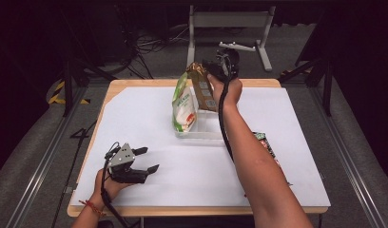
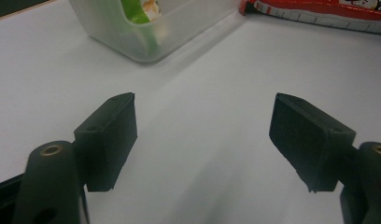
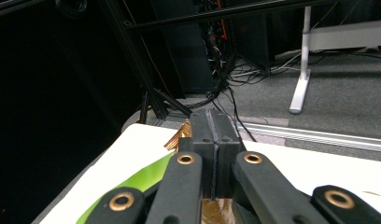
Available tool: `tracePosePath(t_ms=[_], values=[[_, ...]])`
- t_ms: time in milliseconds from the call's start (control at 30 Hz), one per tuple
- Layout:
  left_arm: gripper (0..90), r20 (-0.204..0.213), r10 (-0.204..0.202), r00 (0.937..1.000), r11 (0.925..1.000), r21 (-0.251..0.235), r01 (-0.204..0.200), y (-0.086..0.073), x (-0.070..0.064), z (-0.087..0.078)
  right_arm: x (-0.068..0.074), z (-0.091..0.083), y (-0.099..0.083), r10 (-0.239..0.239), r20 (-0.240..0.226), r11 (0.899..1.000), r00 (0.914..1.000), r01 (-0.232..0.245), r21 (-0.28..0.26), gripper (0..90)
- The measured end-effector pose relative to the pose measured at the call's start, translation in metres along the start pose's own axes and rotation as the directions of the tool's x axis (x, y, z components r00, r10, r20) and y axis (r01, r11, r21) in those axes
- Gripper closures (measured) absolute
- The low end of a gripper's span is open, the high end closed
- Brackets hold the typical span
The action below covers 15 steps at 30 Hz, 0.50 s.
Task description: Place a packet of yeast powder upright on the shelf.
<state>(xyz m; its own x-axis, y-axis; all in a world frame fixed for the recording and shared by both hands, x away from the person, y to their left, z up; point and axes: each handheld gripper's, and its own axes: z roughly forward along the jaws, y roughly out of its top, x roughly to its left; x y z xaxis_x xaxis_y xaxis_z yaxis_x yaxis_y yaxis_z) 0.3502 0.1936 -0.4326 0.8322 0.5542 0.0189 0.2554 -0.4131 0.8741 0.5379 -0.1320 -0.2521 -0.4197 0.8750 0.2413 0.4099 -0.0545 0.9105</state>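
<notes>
Right gripper (image 1: 219, 66) jaws pinched together on the top edge of the gold bag (image 1: 201, 88), holding it upright above the clear tub (image 1: 201, 132) at table centre. Green-and-white bag (image 1: 183, 105) stands in the tub, touching the gold bag's left side. Left gripper (image 1: 143, 159) jaws wide apart, empty, resting on the white table (image 1: 149, 114) near-left of the tub. Red packet (image 1: 266, 142) lies right of the tub.

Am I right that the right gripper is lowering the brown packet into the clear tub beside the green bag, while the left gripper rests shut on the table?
Not quite: the left gripper is open, not shut. The left gripper view shows its jaws wide apart over the white table. The rest holds: in the high view the right gripper holds the brown packet at the clear tub, beside the green bag.
</notes>
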Motion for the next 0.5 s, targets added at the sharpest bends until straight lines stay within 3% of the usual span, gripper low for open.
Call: tracePosePath(t_ms=[233, 500], values=[[24.1, 0.011, 0.000, 0.9999, 0.9998, -0.019, 0.000, 0.000, 0.001, -0.001, 0.004, 0.012, 0.001, 0.034, 0.046, 0.999, 0.9984, -0.033, -0.017, 90.0], [24.2, 0.013, 0.003, 0.9999, 0.9996, -0.029, -0.002, 0.001, 0.002, -0.002, 0.012, 0.020, 0.007, 0.039, 0.039, 0.999, 0.9985, -0.039, -0.015, 90.0]])
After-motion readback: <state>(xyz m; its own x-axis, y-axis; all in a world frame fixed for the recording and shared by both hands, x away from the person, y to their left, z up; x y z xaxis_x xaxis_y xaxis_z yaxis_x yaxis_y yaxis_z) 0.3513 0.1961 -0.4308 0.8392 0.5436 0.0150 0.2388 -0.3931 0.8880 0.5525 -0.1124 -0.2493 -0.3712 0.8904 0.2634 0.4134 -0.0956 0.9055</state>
